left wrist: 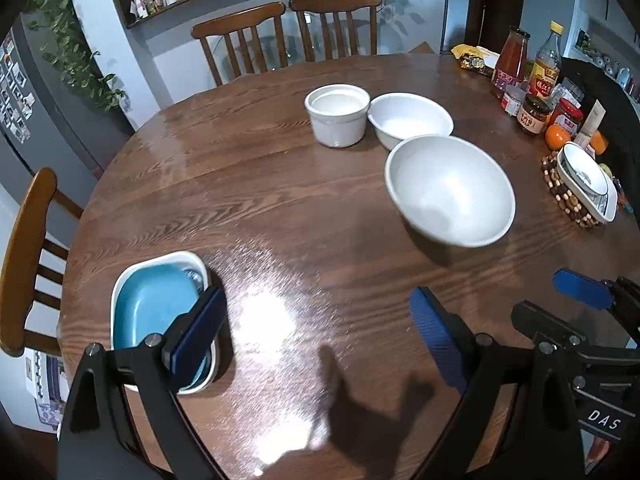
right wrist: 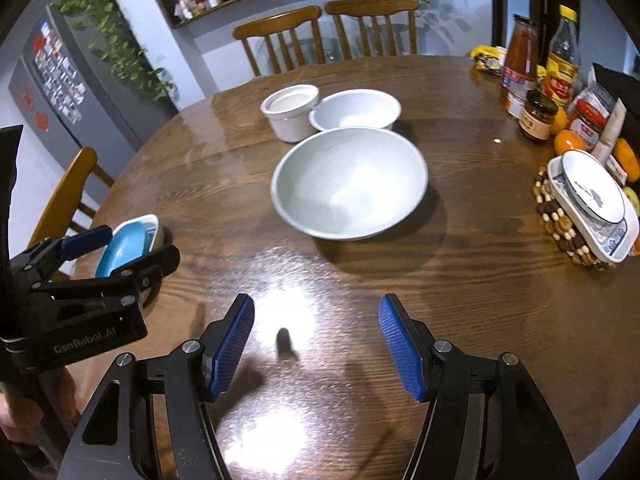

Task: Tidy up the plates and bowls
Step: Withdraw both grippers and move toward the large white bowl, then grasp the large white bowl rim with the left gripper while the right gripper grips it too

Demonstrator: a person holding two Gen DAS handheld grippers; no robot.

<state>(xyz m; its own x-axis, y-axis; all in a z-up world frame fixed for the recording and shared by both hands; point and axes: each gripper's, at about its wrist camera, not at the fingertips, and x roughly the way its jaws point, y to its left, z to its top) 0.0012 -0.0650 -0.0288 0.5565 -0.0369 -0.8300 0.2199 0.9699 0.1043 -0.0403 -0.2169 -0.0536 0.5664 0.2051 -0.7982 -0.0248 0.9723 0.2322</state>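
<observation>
We hold both claws spread over the round wooden worktop (right wrist: pixel 460 300), pinching nothing. In the left wrist view our left claw (left wrist: pixel 316 332) fills the bottom of the frame, its blue pads wide apart, with the left pad overlapping the blue dish (left wrist: pixel 154 306) that sits nested in a white dish (left wrist: pixel 186 258) at the lower left, near the worktop's edge. Whether the pad touches the dish we cannot tell. Our right claw (right wrist: pixel 316 346) sits at the bottom centre of the right wrist view, pads parted over bare wood and a glare patch. The big bowl (right wrist: pixel 348 182) stands in the middle of that frame, apart from both claws. Just behind it, toward the top centre, a smaller bowl (right wrist: pixel 356 110) stands close beside a straight-sided white pot (right wrist: pixel 290 112); whether those two touch we cannot tell. At the right edge a painted plate (right wrist: pixel 592 194) rests in a blue-patterned dish (right wrist: pixel 604 240) on a beaded mat (right wrist: pixel 560 224). Jars and bottles (right wrist: pixel 536 80) crowd the upper right with some oranges (right wrist: pixel 568 140). Chairs (right wrist: pixel 328 32) stand at the far side, top centre.
</observation>
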